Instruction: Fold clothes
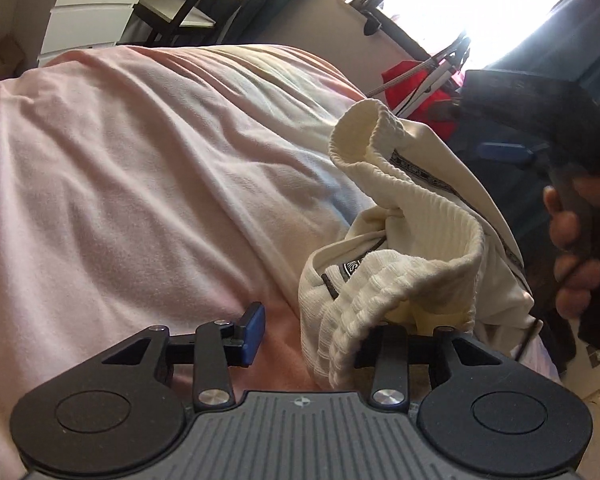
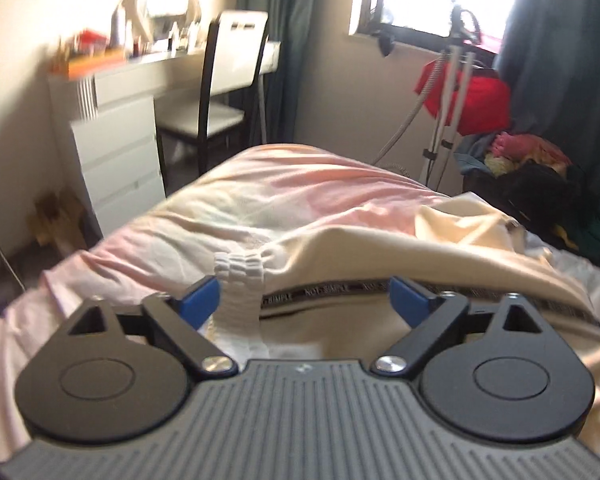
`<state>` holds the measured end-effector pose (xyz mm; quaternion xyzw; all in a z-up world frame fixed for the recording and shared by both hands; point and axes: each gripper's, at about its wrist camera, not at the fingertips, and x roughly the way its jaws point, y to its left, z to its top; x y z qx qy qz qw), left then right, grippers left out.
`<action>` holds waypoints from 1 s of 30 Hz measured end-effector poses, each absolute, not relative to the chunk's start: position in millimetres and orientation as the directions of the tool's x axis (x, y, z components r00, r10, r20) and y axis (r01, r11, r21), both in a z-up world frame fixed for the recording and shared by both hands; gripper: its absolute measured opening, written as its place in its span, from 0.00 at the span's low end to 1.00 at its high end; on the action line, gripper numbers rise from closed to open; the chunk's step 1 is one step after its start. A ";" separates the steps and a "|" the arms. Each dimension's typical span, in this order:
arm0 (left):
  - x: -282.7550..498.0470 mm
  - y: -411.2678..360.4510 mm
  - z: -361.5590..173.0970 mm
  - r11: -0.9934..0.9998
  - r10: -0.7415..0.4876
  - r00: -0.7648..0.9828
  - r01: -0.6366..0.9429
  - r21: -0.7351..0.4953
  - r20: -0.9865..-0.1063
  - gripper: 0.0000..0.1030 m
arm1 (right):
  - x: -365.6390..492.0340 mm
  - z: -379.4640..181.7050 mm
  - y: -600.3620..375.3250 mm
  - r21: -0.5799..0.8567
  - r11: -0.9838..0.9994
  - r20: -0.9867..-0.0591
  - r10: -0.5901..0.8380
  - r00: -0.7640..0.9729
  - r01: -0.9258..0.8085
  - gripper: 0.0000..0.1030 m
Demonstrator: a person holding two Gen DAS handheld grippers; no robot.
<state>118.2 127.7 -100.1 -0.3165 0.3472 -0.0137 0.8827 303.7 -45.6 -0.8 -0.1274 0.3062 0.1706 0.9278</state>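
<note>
While a cream garment lies bunched on the pink-sheeted bed, the left tool sits open, ribbed hem draped over its right finger. Blurred, the right tool is spread open around the garment's ribbed cuff.

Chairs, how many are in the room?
1. The chair stands by the white desk past the far end of the bed; the left camera shows it too. More could hide outside the pictures.
</note>
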 end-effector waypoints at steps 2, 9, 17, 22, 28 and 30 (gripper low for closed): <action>121.0 126.1 -102.1 0.802 -0.249 0.763 -0.182 -0.568 -0.596 0.38 | 317.8 -10.1 -25.9 -0.145 0.891 -0.648 0.243 0.722 -0.430 0.74; 122.3 120.3 -105.5 0.805 -0.243 0.778 -0.170 -0.568 -0.579 0.38 | 341.4 -54.0 13.9 -0.303 0.827 -0.709 0.137 0.692 -0.474 0.69; 112.8 126.8 -98.0 0.786 -0.252 0.789 -0.171 -0.595 -0.560 0.38 | 321.4 -22.7 -39.5 -0.242 0.940 -0.599 0.050 0.799 -0.240 0.10; 101.8 123.1 -88.3 0.824 -0.223 0.804 -0.147 -0.547 -0.551 0.38 | 255.5 28.6 -111.5 -0.163 0.982 -0.469 0.006 0.883 -0.093 0.09; 94.6 126.2 -71.8 0.856 -0.168 0.838 -0.137 -0.498 -0.519 0.44 | 134.2 42.7 -208.8 0.056 0.994 -0.347 -0.068 0.935 0.093 0.10; 95.7 126.7 -64.8 0.857 -0.156 0.847 -0.140 -0.497 -0.508 0.44 | 97.9 26.9 -232.9 0.109 0.988 -0.370 -0.062 0.927 0.109 0.10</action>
